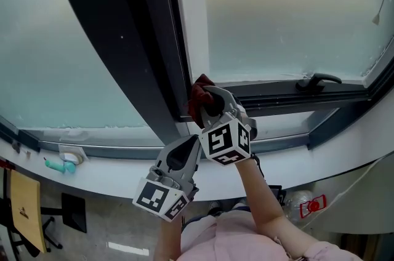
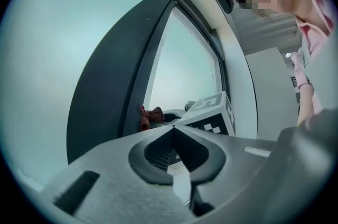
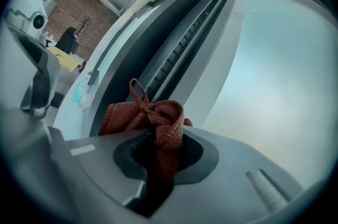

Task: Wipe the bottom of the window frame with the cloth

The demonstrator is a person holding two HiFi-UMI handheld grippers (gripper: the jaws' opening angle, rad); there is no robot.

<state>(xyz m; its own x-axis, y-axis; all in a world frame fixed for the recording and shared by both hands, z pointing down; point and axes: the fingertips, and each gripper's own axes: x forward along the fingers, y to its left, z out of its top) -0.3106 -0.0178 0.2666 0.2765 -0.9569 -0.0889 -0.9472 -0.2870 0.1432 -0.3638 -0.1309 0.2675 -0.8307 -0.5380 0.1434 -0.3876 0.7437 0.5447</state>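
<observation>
Right gripper view has my right gripper (image 3: 163,151) clamped tight on the reddish cloth (image 3: 153,114), which bunches up just past the jaw tips, right up at the dark window frame (image 3: 174,59), while my left gripper (image 2: 174,128) sits closed and empty just behind it.

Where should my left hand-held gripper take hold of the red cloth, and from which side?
Grip the bunched wad of the cloth that sticks out beyond the jaws of the right hand-held gripper, coming from its left: that side bulges free, the rest is clamped.
</observation>
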